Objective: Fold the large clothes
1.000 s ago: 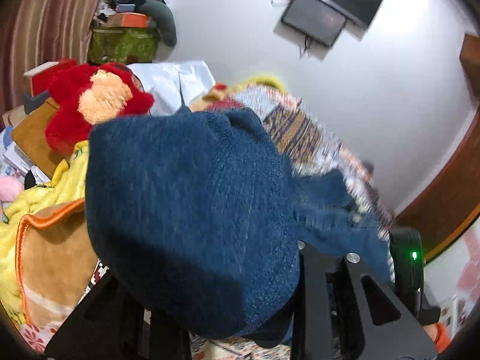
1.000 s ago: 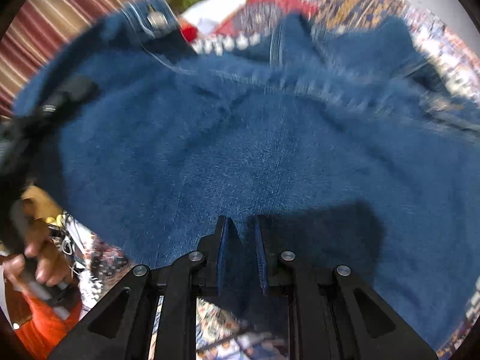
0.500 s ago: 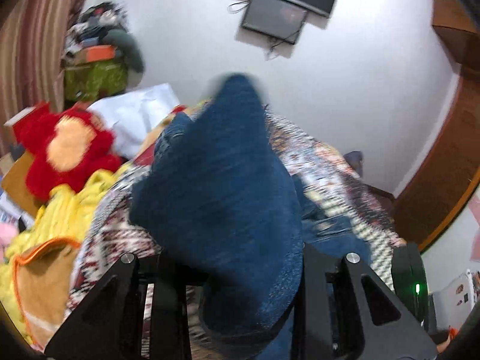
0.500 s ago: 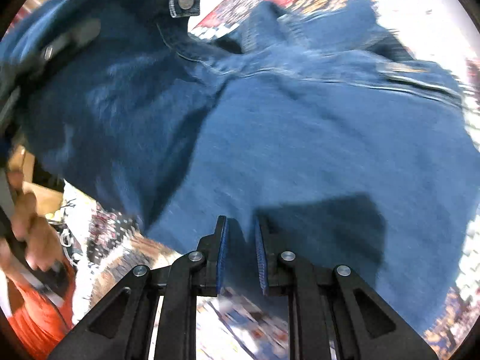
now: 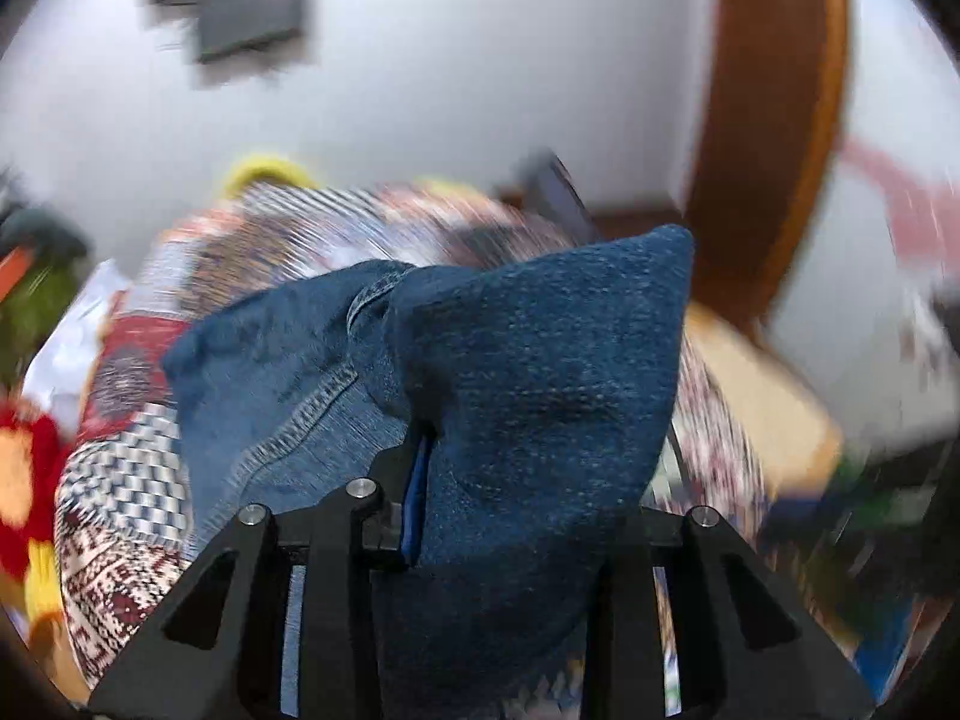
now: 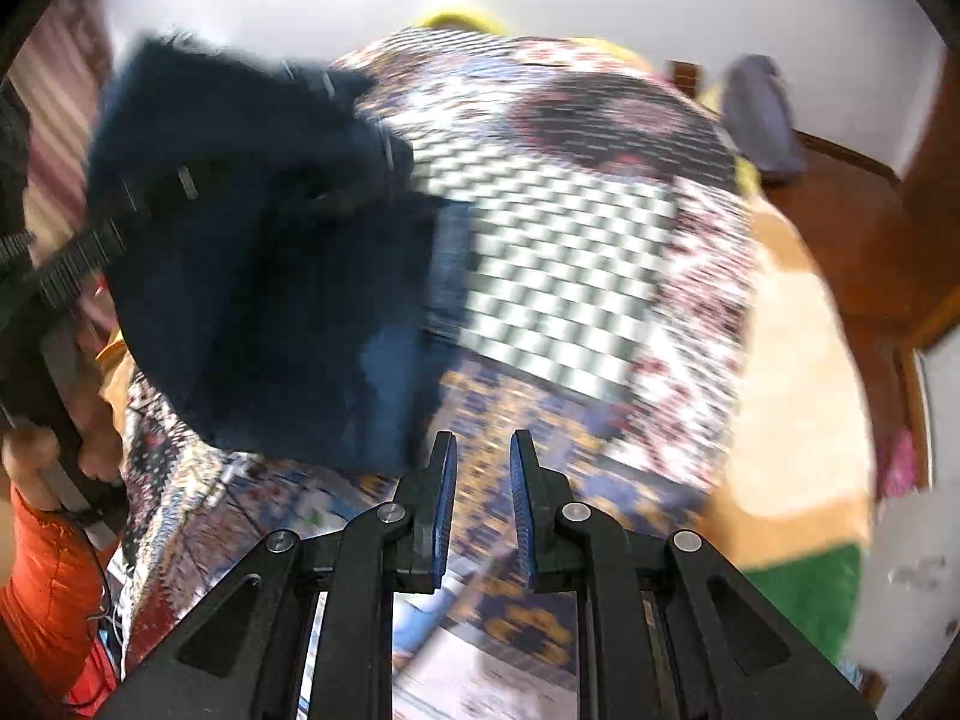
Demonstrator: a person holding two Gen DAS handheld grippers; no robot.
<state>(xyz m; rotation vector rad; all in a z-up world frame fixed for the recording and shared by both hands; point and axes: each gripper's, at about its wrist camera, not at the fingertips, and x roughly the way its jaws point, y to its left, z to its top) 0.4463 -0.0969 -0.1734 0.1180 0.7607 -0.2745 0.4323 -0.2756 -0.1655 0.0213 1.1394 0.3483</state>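
The blue denim garment [image 5: 528,396] hangs bunched over my left gripper [image 5: 432,444], which is shut on it and holds it above the patterned bedspread [image 5: 120,516]. The cloth hides the right finger. In the right wrist view the same denim [image 6: 258,276] hangs dark at the left, held up by the other gripper's handle [image 6: 66,270]. My right gripper [image 6: 480,450] is empty, its jaws a small gap apart, over the bedspread [image 6: 570,252] and to the right of the denim.
A red plush toy [image 5: 24,468] and yellow blanket lie at the bed's left. A wooden door frame [image 5: 774,120] stands at the right, a dark screen [image 5: 240,6] on the white wall. Tan floor [image 6: 792,420] and a green mat [image 6: 804,588] lie right of the bed.
My right gripper let go of the denim and pulled away to the right. My left gripper swung right with the denim still in it; both views are motion-blurred.
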